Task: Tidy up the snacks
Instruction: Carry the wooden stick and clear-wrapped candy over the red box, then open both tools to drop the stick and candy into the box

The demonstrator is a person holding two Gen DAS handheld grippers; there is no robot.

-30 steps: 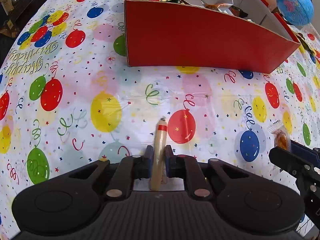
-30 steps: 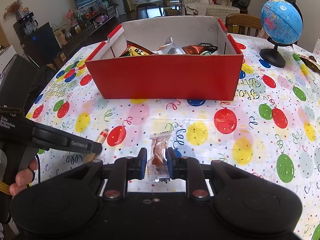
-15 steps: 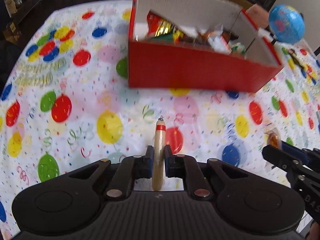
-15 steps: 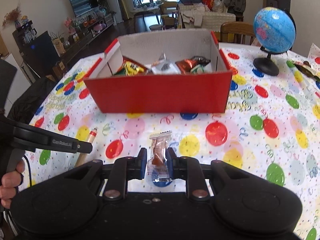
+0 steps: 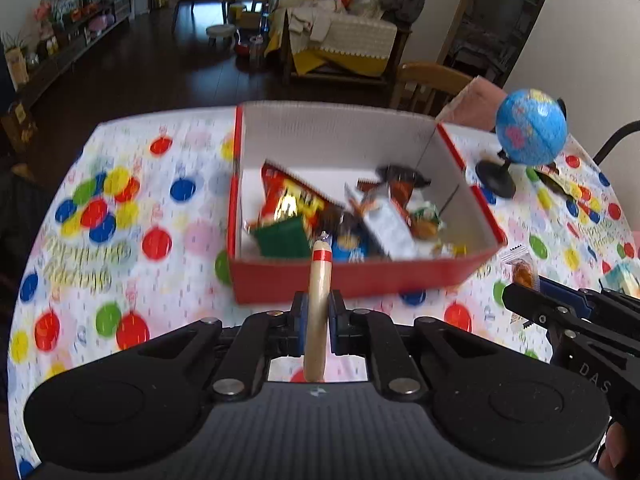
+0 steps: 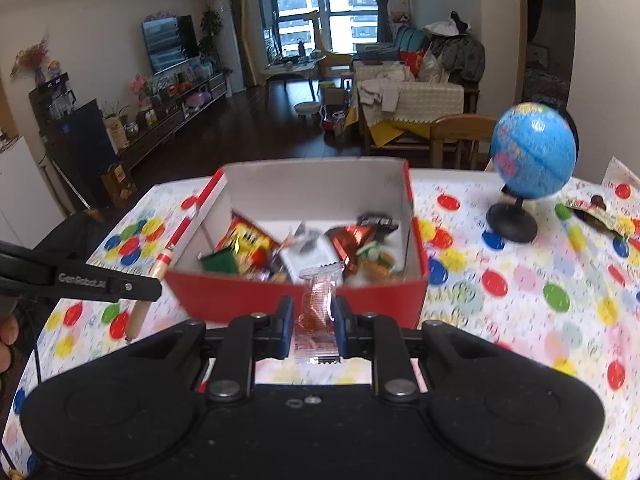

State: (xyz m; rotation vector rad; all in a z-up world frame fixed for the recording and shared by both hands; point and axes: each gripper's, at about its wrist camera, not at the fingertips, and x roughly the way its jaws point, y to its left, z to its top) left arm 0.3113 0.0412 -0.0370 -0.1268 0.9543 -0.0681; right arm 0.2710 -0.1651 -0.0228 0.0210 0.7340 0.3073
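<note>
Both gripped: left hand-held gripper pinched stiff sausage stick mid-length; right hand-held gripper clamped light, crinkly candy packet mid-body.

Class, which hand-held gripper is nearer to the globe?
Right. The right hand-held gripper sits on the globe's side of the red box; the left hand-held gripper is beyond it, farther away.

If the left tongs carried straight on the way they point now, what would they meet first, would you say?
Probably the red box: the sausage stick held in the left tongs aims at its near wall or the snacks just inside; depth is unclear.
</note>
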